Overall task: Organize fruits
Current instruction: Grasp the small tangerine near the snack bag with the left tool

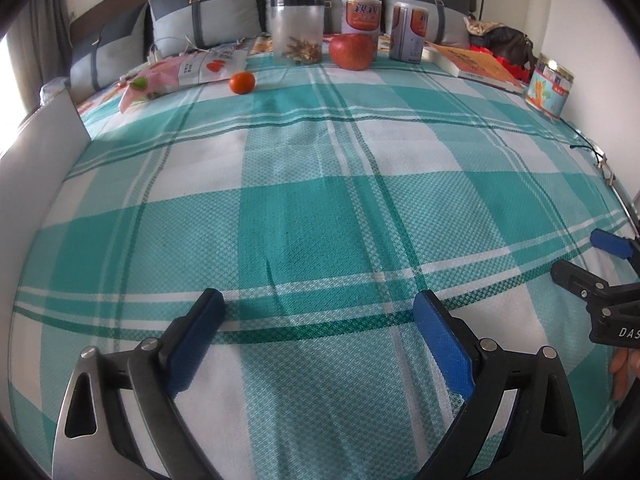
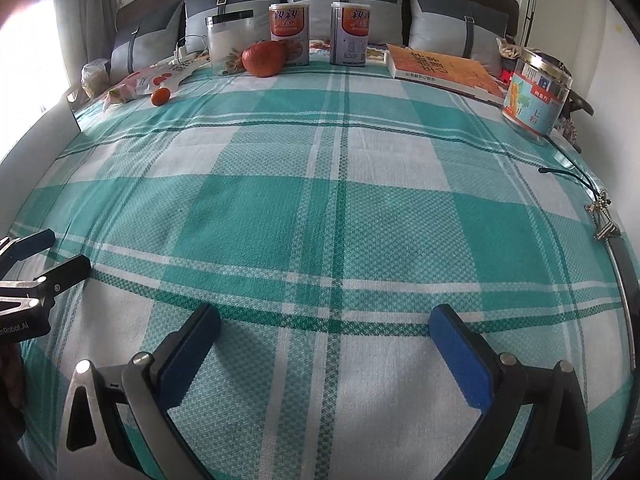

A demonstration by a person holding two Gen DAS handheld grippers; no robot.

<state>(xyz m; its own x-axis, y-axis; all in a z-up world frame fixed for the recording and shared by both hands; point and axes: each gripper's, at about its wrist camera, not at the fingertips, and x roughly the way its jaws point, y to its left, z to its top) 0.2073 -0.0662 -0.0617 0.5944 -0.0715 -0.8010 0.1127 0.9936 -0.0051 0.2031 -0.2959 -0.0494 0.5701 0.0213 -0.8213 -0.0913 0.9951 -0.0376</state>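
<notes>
my left gripper [image 1: 320, 312] hangs low over the near part of the checked bedspread [image 1: 320, 184], its blue pads wide apart, nothing between them. my right gripper [image 2: 326, 326] stands beside it in the same way, jaws apart and empty, also tilted down at the cloth. each one shows at the edge of the other camera, so they are close neighbours.

the fruits are far from both, at the head end of the bed. the small orange [image 1: 241, 82] lies alone on the cloth, just beside a pink snack bag [image 1: 180, 74]. the big red fruit [image 1: 352, 51], maybe a pomegranate or an apple, i cannot tell which, sits between a clear plastic jar [image 1: 295, 28] and a printed can [image 1: 360, 14], very near to both.

i think the step now is the reach toward the fruits, and nothing is sorted yet. to do it well i would send the left gripper to the orange, because it is on that side and has free space around it. i would come from above, with pads on both sides of it, and close softly, since a round fruit on soft bedding can roll away. the red fruit needs the widest opening, and i must approach from the front, not to knock over the jar or the can. where the fruits should go i cannot see yet.
</notes>
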